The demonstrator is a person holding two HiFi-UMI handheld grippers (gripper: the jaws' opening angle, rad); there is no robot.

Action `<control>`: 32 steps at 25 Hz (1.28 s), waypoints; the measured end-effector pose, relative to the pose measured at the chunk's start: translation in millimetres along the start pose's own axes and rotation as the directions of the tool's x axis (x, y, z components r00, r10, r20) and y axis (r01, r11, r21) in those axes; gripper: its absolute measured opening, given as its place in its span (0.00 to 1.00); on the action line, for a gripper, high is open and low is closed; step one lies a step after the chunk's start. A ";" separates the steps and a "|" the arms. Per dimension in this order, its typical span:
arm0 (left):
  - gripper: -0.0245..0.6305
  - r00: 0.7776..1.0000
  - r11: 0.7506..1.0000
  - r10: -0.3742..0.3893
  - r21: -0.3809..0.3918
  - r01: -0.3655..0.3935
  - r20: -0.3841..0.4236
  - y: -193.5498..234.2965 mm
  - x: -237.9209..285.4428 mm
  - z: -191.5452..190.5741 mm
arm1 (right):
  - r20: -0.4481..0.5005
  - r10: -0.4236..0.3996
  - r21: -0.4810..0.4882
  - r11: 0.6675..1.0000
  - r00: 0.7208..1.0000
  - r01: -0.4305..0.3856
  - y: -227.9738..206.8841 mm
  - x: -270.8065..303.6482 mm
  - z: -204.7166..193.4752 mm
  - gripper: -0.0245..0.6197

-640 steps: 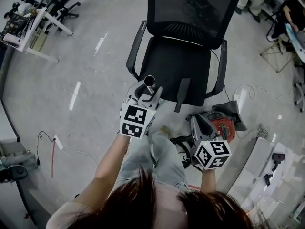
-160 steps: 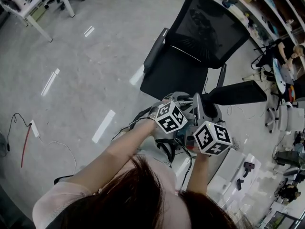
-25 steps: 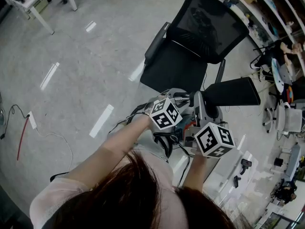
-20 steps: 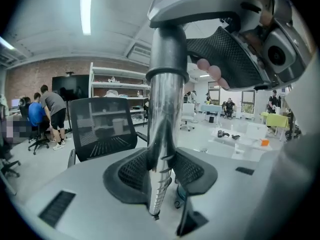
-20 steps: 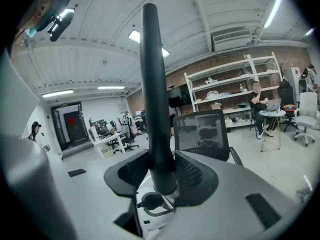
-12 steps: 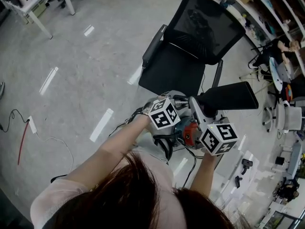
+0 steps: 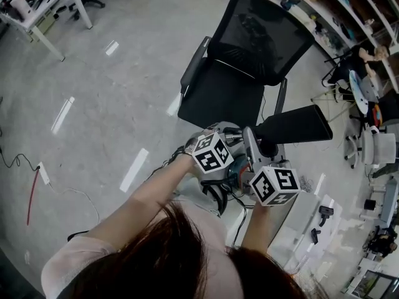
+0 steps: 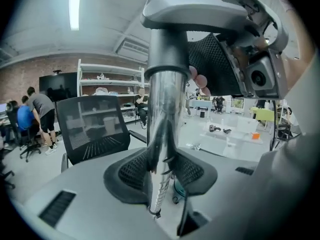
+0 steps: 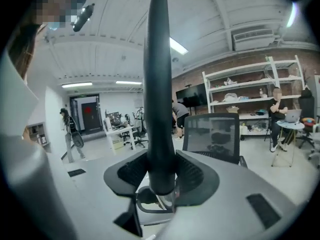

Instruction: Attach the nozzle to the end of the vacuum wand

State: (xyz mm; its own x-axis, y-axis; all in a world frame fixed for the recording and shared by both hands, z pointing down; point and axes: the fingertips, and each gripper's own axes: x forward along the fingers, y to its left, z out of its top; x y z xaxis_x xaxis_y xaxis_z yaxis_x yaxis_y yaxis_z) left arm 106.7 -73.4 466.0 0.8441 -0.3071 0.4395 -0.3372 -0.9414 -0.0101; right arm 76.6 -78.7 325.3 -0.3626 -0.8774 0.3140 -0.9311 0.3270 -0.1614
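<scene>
Chrome tubing, the shiny metal vacuum wand (image 8: 162, 109), stands clamped between the dark mesh pads of the left gripper (image 8: 162, 171), and a grey plastic fitting (image 8: 210, 14) caps it above. Only that gripper's view shows this grip. The right gripper (image 9: 161, 173) is clenched on the slim neck of the black plastic nozzle (image 9: 159, 84). The head view alone shows the nozzle's wide flat head jutting to the right just beyond both grippers, in front of a black mesh office chair (image 7: 249, 61).
</scene>
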 end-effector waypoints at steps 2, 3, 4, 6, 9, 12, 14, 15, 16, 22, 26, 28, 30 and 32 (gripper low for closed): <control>0.28 1.000 1.000 0.025 -0.008 -0.025 0.005 3.8 -1.1 0.1 | 0.032 -0.061 0.019 0.998 0.998 0.060 -1.4 3.0 1.8 0.32; 0.28 0.999 0.999 0.038 -0.013 -0.038 0.007 6.4 -1.9 0.6 | 0.048 -0.087 0.028 0.996 0.995 0.086 -1.7 4.7 3.5 0.32; 0.27 0.999 0.999 0.049 -0.017 -0.049 0.009 9.0 -2.7 1.4 | 0.062 -0.111 0.037 0.993 0.992 0.109 -2.0 6.3 5.3 0.32; 0.28 0.998 0.997 0.068 -0.021 -0.068 0.011 12.8 -4.6 2.5 | 0.083 -0.153 0.054 0.987 0.985 0.149 -1.6 8.3 7.6 0.32; 0.28 0.996 0.996 0.085 -0.030 -0.084 0.017 15.2 -8.0 -0.1 | 0.089 -0.190 0.070 0.980 0.978 0.184 1.6 10.3 6.4 0.32; 0.28 0.997 0.997 0.074 -0.036 -0.073 0.025 15.7 -10.4 -1.0 | 0.072 -0.165 0.086 0.984 0.984 0.158 5.4 10.9 5.5 0.32; 0.28 0.997 0.997 0.068 -0.039 -0.066 0.031 15.4 -13.7 -1.3 | 0.049 -0.131 0.086 0.988 0.990 0.127 9.9 11.1 5.6 0.32; 0.28 0.997 0.997 0.064 -0.039 -0.063 0.031 15.4 -15.6 -1.7 | 0.038 -0.119 0.082 0.990 0.992 0.116 12.2 11.3 5.7 0.32; 0.28 0.998 0.998 0.060 -0.038 -0.059 0.030 15.2 -17.3 -2.2 | 0.029 -0.112 0.078 0.991 0.993 0.109 14.4 11.2 5.6 0.32; 0.28 0.999 0.999 0.032 -0.024 -0.032 0.030 9.8 -29.7 -6.8 | 0.016 -0.119 0.068 0.991 0.993 0.118 30.1 6.1 3.0 0.32; 0.28 0.999 1.000 0.020 -0.020 -0.019 0.032 6.4 -45.0 -8.9 | 0.013 -0.129 0.062 0.990 0.992 0.128 48.2 -0.2 3.4 0.32; 0.28 0.999 0.999 0.020 -0.026 -0.019 0.032 7.1 -55.4 -10.4 | 0.016 -0.133 0.054 0.990 0.991 0.132 60.1 -5.5 4.6 0.32; 0.28 0.999 0.999 0.018 -0.030 -0.017 0.032 8.7 -65.4 -13.3 | 0.020 -0.139 0.051 0.989 0.990 0.138 71.1 -9.9 3.8 0.32; 0.28 0.999 0.999 0.014 -0.031 -0.013 0.035 8.2 -74.6 -16.1 | 0.025 -0.146 0.053 0.988 0.989 0.145 82.1 -13.9 1.8 0.32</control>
State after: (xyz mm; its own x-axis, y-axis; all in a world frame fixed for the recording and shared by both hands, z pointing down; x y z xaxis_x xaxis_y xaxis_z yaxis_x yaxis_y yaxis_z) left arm 34.2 -55.9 447.5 0.8531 -0.3254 0.4079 -0.3611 -0.9325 0.0114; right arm 5.2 -40.3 306.0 -0.2213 -0.9244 0.3105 -0.9704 0.1773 -0.1640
